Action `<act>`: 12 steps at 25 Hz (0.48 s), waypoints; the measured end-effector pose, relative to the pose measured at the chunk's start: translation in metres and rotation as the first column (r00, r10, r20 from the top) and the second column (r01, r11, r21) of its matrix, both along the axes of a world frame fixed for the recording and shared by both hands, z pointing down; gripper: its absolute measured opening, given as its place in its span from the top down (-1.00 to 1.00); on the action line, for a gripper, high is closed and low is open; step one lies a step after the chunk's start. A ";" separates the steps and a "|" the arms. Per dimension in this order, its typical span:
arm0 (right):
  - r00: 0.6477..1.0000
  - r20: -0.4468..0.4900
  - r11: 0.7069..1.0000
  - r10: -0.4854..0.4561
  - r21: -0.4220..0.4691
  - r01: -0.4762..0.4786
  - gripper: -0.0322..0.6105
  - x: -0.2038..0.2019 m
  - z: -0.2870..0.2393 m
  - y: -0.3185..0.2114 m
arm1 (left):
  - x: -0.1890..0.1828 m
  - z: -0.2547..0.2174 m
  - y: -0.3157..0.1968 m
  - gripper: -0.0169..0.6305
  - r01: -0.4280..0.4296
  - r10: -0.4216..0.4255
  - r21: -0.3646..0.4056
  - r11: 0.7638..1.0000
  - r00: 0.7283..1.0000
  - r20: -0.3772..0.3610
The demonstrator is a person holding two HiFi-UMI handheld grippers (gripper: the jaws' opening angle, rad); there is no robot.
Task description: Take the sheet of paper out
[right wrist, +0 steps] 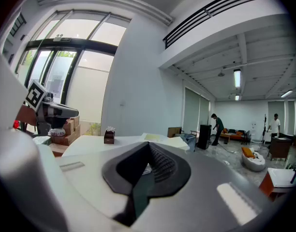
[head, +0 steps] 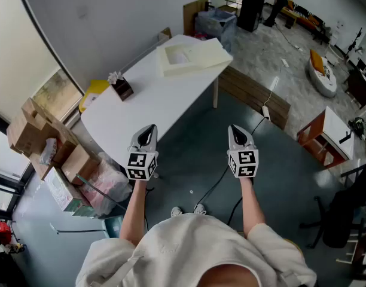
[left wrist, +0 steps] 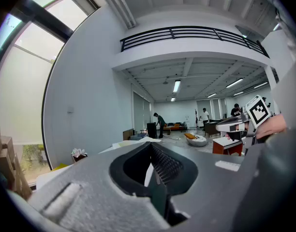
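Note:
A white table (head: 148, 103) stands ahead of me. At its far end lies a flat cream box (head: 202, 55) with a paler sheet of paper (head: 177, 56) in its recess. A brown tissue box (head: 121, 88) sits near the table's left edge. My left gripper (head: 148, 129) hovers over the near table edge, jaws together and empty. My right gripper (head: 237, 130) is level with it, over the floor just right of the table, also shut and empty. In the right gripper view the cream box (right wrist: 161, 139) and tissue box (right wrist: 109, 136) lie far beyond the closed jaws.
Cardboard boxes (head: 34, 134) and a plastic bag (head: 109, 184) crowd the floor left of the table. A wooden bench (head: 255, 97) lies to the right, with a cable (head: 219, 184) on the floor. An orange-and-white side table (head: 326, 135) and a black chair (head: 343, 215) stand further right.

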State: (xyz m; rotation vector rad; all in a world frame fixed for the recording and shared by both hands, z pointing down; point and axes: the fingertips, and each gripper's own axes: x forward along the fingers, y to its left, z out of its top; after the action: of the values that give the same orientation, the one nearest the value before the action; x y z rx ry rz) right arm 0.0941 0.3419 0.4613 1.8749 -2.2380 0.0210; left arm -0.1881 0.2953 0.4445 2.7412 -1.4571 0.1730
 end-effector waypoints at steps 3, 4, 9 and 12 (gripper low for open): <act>1.000 0.003 1.000 0.000 -0.001 0.000 0.90 0.008 -0.001 -0.002 | 0.008 0.001 -0.001 0.94 0.002 -0.002 -0.006 1.000 1.000 -0.005; 1.000 0.005 1.000 0.000 -0.002 0.000 0.90 0.011 -0.001 -0.002 | 0.011 0.002 -0.001 0.94 0.002 -0.002 -0.010 1.000 1.000 -0.005; 1.000 0.007 1.000 -0.014 0.017 0.014 0.89 0.025 -0.001 0.000 | 0.028 0.006 0.001 0.94 0.007 -0.007 -0.020 1.000 1.000 -0.006; 1.000 -0.002 1.000 -0.019 0.025 0.019 0.89 0.035 -0.002 0.002 | 0.040 0.008 0.004 0.94 0.005 -0.005 -0.024 1.000 1.000 0.000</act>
State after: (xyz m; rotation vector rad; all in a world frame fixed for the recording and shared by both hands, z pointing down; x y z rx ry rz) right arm 0.1287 0.3439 0.4594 1.8655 -2.2651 -0.0111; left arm -0.1480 0.2989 0.4527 2.7183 -1.4526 0.1893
